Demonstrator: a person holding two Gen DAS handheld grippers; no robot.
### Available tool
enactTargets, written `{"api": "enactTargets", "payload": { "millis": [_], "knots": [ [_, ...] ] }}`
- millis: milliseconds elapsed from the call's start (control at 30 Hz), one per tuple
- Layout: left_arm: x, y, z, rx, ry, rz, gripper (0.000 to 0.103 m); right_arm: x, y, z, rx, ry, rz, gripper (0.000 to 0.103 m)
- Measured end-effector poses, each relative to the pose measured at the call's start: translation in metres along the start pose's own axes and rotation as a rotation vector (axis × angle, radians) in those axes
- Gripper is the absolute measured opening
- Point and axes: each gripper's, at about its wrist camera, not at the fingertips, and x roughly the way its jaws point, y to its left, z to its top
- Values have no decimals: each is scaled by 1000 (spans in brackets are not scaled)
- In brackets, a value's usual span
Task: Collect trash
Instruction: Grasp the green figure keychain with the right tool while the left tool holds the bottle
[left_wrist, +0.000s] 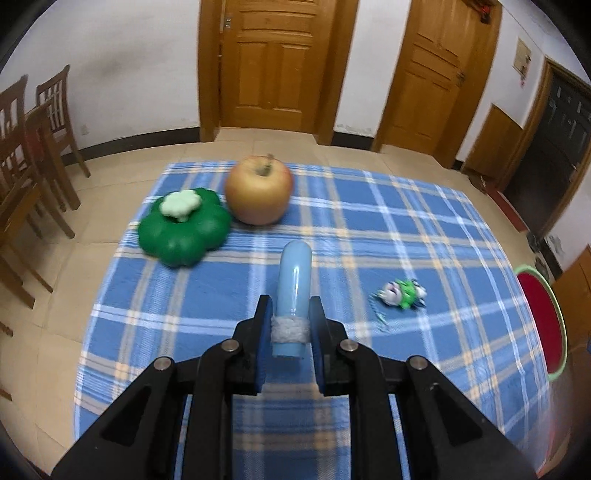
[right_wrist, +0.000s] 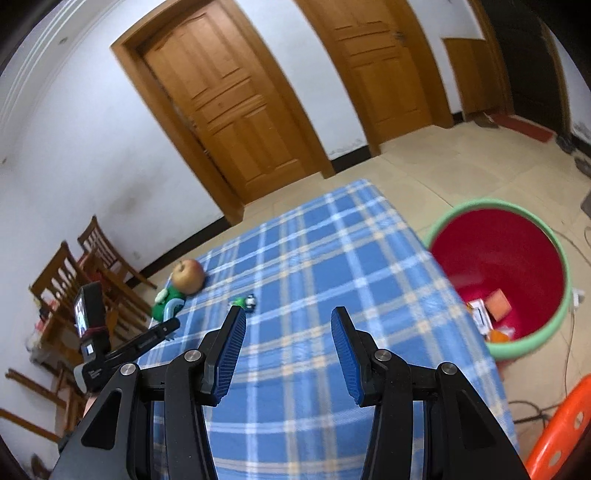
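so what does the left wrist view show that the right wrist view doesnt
Only the left wrist view shows the left gripper shut on the light blue tube, its wrapped end between the pads. Only the right wrist view shows the open right gripper and the scraps inside the red bin. Both show the apple, the green clover toy, the small green-and-white toy and the plaid cloth.

You see a pale blue tube (left_wrist: 294, 275), a blue plaid cloth (left_wrist: 406, 236), and a red bin (right_wrist: 496, 258) with a green rim beside that cloth.
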Motion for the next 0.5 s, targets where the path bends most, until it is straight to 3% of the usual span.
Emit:
{"api": "enactTargets", "payload": {
  "millis": [500],
  "knots": [
    [6, 36, -9, -97, -62, 8, 19, 128, 66, -17, -94, 172, -46, 55]
  ]
}}
